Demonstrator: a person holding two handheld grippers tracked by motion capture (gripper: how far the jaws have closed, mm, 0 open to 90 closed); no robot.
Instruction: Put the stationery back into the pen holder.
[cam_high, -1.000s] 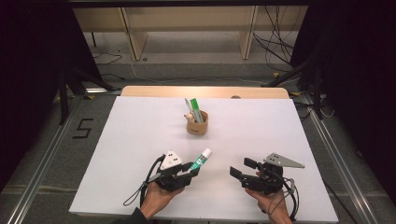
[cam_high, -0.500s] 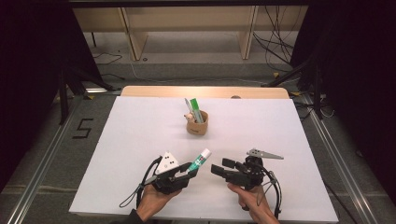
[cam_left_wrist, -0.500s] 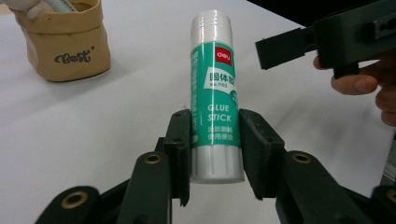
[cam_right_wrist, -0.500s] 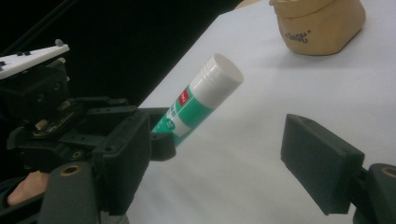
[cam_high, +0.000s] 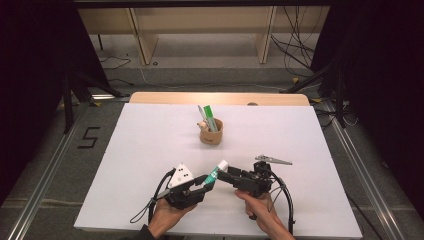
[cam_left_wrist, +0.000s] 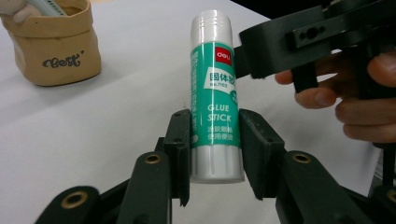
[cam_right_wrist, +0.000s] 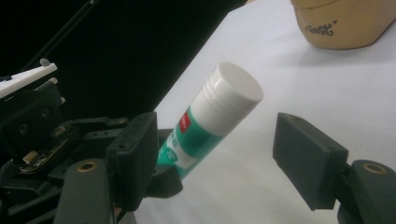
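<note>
My left gripper (cam_high: 204, 183) (cam_left_wrist: 215, 154) is shut on the lower body of a green and white glue stick (cam_high: 216, 172) (cam_left_wrist: 215, 98) (cam_right_wrist: 212, 119), which points up and to the right, white cap first. My right gripper (cam_high: 226, 176) (cam_right_wrist: 224, 158) stands open, its jaws on either side of the capped end without touching it. Both grippers are held over the white table (cam_high: 150, 145) near its front edge, right next to each other.
A small tan paper-bag holder (cam_high: 210, 133) (cam_left_wrist: 53, 44) (cam_right_wrist: 343, 23) with pens and a green marker stands at the table's middle back. A wooden strip (cam_high: 165, 98) runs along the far edge. Cables trail from both grippers toward the front.
My right gripper has moved left from the table's right side up to the glue stick and now straddles its cap. The left gripper has kept its hold, nearly still.
</note>
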